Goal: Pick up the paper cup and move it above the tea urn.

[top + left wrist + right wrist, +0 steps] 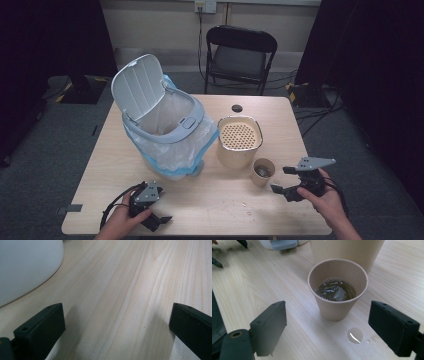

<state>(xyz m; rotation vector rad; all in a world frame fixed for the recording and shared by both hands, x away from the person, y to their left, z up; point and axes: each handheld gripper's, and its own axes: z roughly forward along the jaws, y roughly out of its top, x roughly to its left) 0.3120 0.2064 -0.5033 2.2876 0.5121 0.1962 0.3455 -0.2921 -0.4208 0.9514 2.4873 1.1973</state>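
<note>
Standing just ahead of the wide-spread right gripper point(328, 325), untouched: paper cup point(337, 300).

I see a pale wood-grain table point(249, 285), smooth and matt, with a glossy wet drop point(355, 335) at lower right. My right gripper's point(329, 327) jaws look like matt black plastic. The cup point(337, 306) looks like matt tan paper; the liquid point(335, 288) inside shines.
</note>
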